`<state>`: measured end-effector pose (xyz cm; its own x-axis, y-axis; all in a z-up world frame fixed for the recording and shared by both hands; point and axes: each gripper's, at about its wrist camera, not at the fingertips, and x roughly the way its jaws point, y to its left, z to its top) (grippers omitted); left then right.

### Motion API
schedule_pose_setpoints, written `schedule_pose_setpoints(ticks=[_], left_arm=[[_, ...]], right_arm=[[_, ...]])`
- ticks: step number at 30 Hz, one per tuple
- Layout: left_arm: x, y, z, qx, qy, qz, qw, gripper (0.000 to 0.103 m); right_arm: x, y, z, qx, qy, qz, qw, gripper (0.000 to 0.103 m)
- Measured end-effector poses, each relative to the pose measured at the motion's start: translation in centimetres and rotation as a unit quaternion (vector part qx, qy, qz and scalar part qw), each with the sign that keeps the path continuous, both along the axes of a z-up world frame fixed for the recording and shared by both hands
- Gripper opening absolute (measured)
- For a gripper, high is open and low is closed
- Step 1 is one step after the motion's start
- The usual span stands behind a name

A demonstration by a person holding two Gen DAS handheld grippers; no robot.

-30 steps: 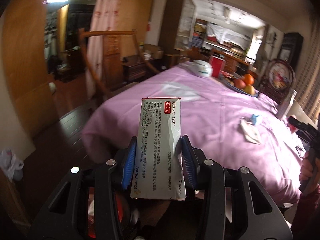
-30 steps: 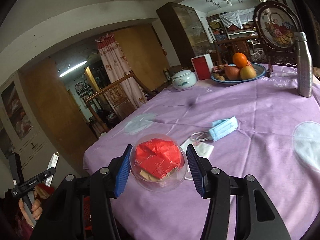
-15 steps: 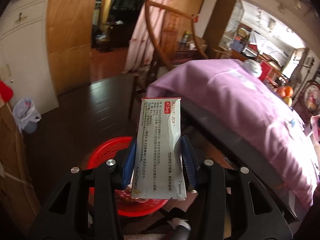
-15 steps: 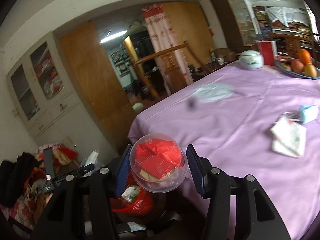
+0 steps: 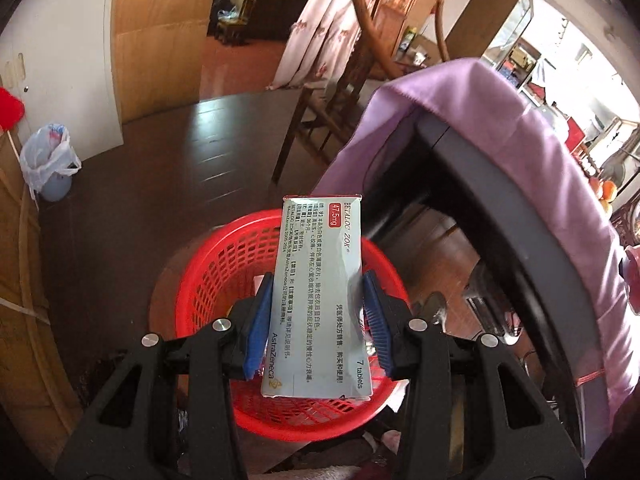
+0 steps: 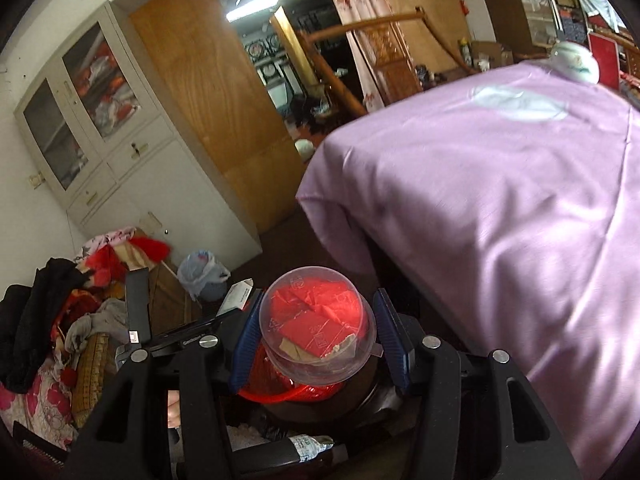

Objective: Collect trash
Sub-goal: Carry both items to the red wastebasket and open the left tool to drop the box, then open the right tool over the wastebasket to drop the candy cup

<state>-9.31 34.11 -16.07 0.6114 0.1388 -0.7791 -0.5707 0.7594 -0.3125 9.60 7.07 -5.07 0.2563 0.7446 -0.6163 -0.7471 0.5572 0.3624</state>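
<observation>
Left gripper (image 5: 318, 322): jaws clamped on flat grey cardboard medicine box (image 5: 320, 296)
Red plastic mesh basket (image 5: 224, 276): on dark wood floor (image 5: 168, 168), below those jaws
Right gripper (image 6: 318, 342): jaws pinching clear plastic cup of red wrappers (image 6: 318, 332)
Counter: purple cloth (image 6: 500, 200) draped, right of jaws
Room: white cabinet (image 6: 120, 152), wooden chair (image 5: 360, 60)
</observation>
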Motion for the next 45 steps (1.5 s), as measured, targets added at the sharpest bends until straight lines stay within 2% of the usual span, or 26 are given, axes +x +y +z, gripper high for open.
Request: schedule_pose_setpoints(ticks=[5, 9, 10, 12, 13, 19, 24, 30, 39, 45], left_arm=[[0.2, 0.3, -1.1, 0.007, 0.018, 0.008, 0.9998, 0.044], [0.2, 0.6, -2.4, -0.012, 0.035, 0.009, 0.9993, 0.046], [0.4, 0.8, -2.6, -0.018, 0.039, 0.009, 0.9990, 0.048], [0.4, 0.9, -2.8, -0.028, 0.040, 0.015, 0.9987, 0.066], [0.2, 1.0, -2.7, -0.027, 0.036, 0.021, 0.9988, 0.068], [-0.2, 0.8, -1.4, 0.046, 0.042, 0.059, 0.9963, 0.079], [-0.5, 1.1, -0.9, 0.078, 0.039, 0.084, 0.9926, 0.081], [-1.6, 1.4, 1.0, 0.131, 0.023, 0.133, 0.9821, 0.089], [-2.7, 1.6, 2.2, 0.178, 0.013, 0.179, 0.9676, 0.094], [-3.2, 2.2, 2.4, 0.184, 0.018, 0.202, 0.9619, 0.095]], right_arm=[[0.1, 1.6, -1.4, -0.012, 0.014, 0.010, 1.000, 0.054], [-0.1, 2.8, -2.1, -0.019, 0.020, 0.021, 0.999, 0.054], [-0.3, 3.2, -2.3, -0.020, 0.022, 0.024, 0.999, 0.054], [-0.5, 3.8, -2.6, -0.025, 0.025, 0.030, 0.999, 0.054], [-0.6, 3.9, -2.7, -0.027, 0.025, 0.033, 0.999, 0.054], [-1.3, 5.1, -3.6, -0.038, 0.029, 0.044, 0.998, 0.054], [-1.5, 5.5, -4.0, -0.044, 0.032, 0.046, 0.997, 0.054], [-1.8, 6.1, -3.9, -0.047, 0.029, 0.050, 0.997, 0.054], [-2.8, 8.1, -3.3, -0.058, 0.020, 0.065, 0.996, 0.054], [-3.3, 10.2, -3.6, -0.067, 0.018, 0.087, 0.994, 0.054]])
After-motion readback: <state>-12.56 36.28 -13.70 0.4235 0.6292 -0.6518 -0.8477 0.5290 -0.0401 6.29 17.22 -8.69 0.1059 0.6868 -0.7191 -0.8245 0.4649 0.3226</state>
